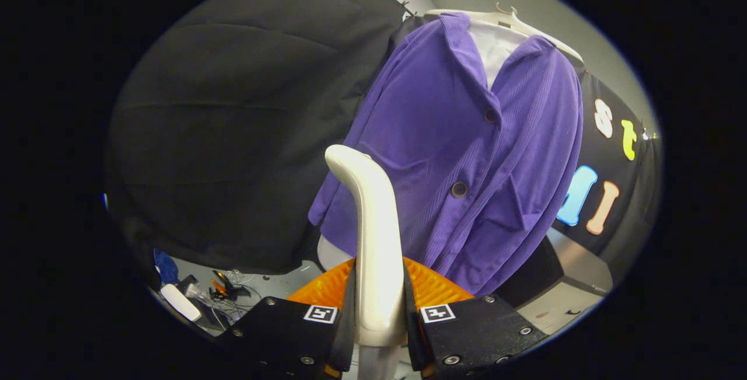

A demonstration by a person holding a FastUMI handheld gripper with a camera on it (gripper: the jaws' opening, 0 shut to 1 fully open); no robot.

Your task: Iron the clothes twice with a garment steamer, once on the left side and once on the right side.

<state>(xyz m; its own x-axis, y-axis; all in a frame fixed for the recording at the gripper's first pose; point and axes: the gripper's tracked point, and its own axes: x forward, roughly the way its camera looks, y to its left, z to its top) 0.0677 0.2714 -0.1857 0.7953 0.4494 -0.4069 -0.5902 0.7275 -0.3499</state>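
Gripper view: tongs (pixel 378 316) clenched on the white curved plastic handle of the garment steamer (pixel 369 234), both fingers pressing its sides. Steamer rises just ahead of the fingers. Purple corduroy button-front jacket (pixel 461 152) hangs beyond on a white hanger (pixel 525 25), over a white mannequin torso (pixel 496 47).

Your handheld two-finger gripper (pixel 378 316) pointed forward and tilted upward, its two fingers (pixel 344 310) closed in from either side and pressing on the cream, curved plastic handle of the garment steamer (pixel 367 222), which rose upright between them.
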